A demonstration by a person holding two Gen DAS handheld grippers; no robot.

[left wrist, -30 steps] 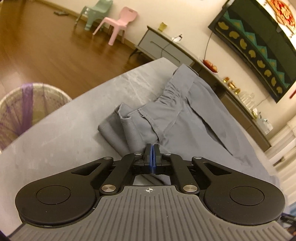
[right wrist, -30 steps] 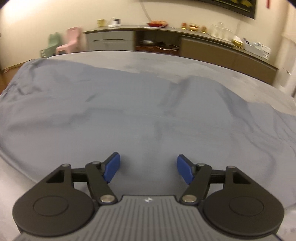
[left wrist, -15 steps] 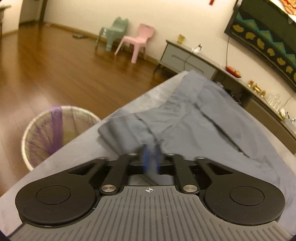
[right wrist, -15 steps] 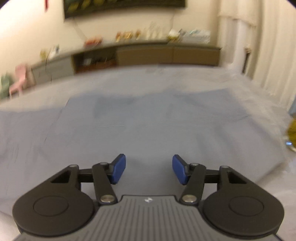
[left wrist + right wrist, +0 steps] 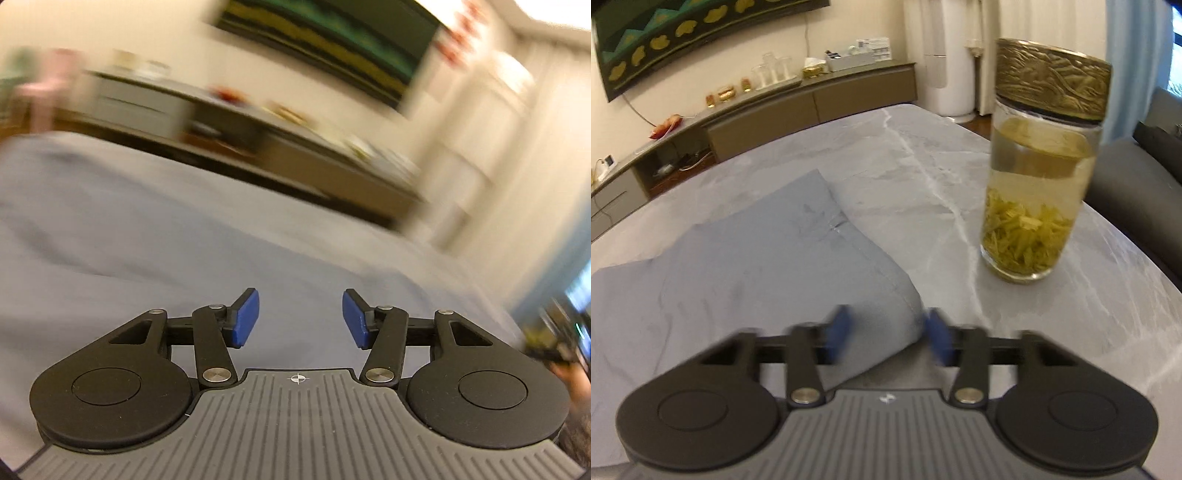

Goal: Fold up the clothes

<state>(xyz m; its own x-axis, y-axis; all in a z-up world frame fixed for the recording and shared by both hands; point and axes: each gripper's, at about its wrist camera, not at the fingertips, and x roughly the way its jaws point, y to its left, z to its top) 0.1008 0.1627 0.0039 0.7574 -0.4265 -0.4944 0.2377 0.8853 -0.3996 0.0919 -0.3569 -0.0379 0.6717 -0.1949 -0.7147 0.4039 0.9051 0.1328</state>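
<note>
Grey trousers (image 5: 746,266) lie flat on the grey marble table (image 5: 923,173). In the right wrist view their hem end points away from me, and its near corner sits between the blue pads of my right gripper (image 5: 888,334), which stands open and blurred. In the left wrist view the same grey cloth (image 5: 147,236) fills the foreground, heavily blurred by motion. My left gripper (image 5: 301,319) hovers over it, open, with nothing between its blue pads.
A tall glass jar of tea (image 5: 1039,162) with a brass-coloured lid stands on the table right of the hem, close to my right gripper. A long low sideboard (image 5: 798,110) runs along the far wall. A dark sofa (image 5: 1137,177) is at the right.
My left gripper has let go of the waistband and opened, swinging right across the trousers. My right gripper has swept right to the hem end, its pads a little closer together.
</note>
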